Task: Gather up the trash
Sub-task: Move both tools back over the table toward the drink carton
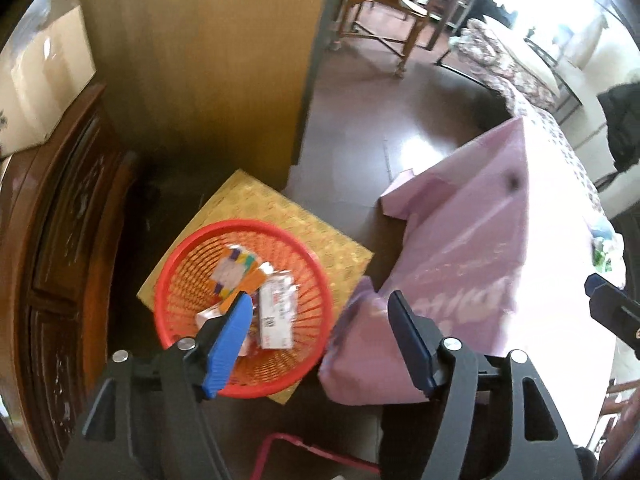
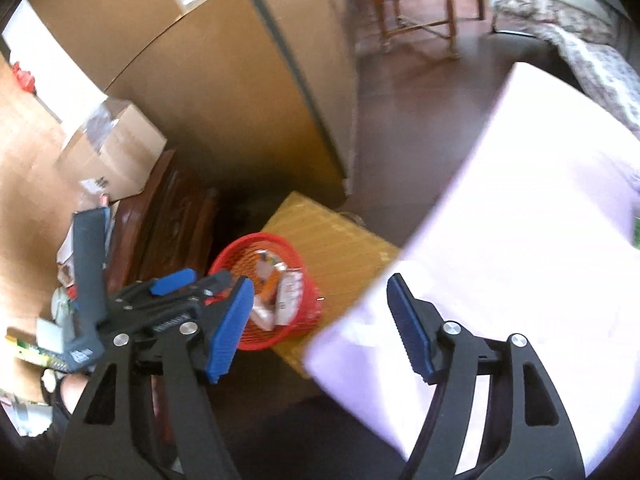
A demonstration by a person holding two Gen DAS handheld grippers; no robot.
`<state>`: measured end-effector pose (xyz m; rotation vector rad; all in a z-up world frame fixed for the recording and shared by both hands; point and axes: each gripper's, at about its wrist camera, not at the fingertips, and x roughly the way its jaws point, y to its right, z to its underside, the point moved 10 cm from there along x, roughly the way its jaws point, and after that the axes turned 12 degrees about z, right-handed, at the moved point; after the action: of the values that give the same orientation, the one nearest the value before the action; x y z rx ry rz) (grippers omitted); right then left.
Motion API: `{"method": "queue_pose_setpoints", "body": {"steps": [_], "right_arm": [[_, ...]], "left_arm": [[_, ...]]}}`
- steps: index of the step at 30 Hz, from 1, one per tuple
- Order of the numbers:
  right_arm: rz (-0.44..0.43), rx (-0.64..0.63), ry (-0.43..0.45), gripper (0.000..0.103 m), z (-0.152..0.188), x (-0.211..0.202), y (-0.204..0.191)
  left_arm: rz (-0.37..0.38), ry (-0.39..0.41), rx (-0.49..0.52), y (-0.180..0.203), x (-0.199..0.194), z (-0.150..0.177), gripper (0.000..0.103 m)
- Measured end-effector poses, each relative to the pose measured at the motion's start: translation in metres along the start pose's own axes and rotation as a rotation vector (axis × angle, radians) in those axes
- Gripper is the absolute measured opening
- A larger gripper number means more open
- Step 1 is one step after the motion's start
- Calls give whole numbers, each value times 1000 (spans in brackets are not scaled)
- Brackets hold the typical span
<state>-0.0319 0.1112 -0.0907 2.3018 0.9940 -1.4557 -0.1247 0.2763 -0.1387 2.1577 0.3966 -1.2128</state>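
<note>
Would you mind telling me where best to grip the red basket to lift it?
Probably the red basket by its thick rim on the near side, coming from above: one of the fingers inside, one outside. The slatted wall flares outward and wrappers fill the middle, so the rim looks the firmest hold.

Red slatted plastic basket [image 1: 200,248], round and upright, lower centre-left of the left wrist view, resting on a yellow patterned box [image 1: 312,224]; inside it, loose trash: a multicoloured wrapper [image 1: 236,270], tilted, toward the far side; a white printed carton [image 1: 276,312] just beside it, to the right; same basket [image 2: 298,254] centre-left in the right wrist view, contents blurred.
</note>
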Motion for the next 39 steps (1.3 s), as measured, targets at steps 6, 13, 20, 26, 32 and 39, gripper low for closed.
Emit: {"method": "queue_pose_setpoints", "body": {"steps": [6, 13, 20, 26, 32, 39], "right_arm": [[73, 91, 53, 74, 5, -22, 79], [168, 196, 112, 81, 12, -44, 170], [254, 316, 183, 84, 17, -56, 248], [283, 416, 215, 85, 23, -65, 308], [310, 486, 224, 88, 35, -69, 346], [348, 494, 214, 89, 41, -68, 362]], "left_arm": [[21, -11, 44, 48, 12, -7, 76], [49, -11, 135, 117, 24, -13, 85], [82, -28, 238, 191, 43, -19, 88], [124, -41, 327, 265, 65, -17, 91], [171, -98, 401, 326, 96, -1, 91], [188, -145, 455, 373, 120, 14, 92]]}}
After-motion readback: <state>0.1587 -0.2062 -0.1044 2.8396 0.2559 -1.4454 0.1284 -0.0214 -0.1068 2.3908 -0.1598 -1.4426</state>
